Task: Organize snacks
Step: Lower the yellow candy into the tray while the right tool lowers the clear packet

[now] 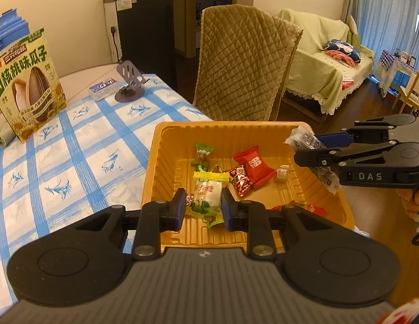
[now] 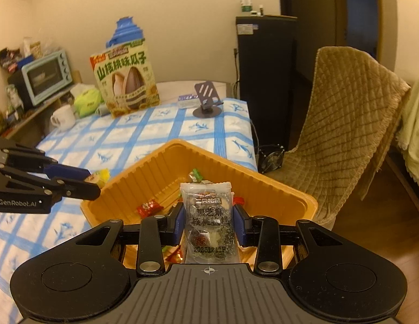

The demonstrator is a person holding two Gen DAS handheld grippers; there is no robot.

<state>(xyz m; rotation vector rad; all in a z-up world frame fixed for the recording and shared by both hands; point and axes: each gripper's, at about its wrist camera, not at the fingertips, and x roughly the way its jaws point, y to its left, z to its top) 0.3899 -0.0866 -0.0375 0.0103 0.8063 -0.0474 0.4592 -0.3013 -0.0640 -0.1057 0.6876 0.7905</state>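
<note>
A yellow-green wrapped candy (image 1: 206,194) and a clear sesame-cake packet (image 2: 208,221) are held above the orange plastic tray (image 1: 166,145), where red-wrapped sweets (image 1: 254,163) lie.

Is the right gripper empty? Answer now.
No, the right gripper is clamped on a clear dark-printed snack packet above the orange tray.

The yellow-green candy packet (image 1: 206,195) hides part of the tray (image 1: 166,145) floor behind it. In the right wrist view the clear sesame-walnut packet (image 2: 208,224) covers several sweets in the tray. The sunflower-seed bag (image 1: 25,86) conceals most of the blue container (image 1: 9,29).
</note>
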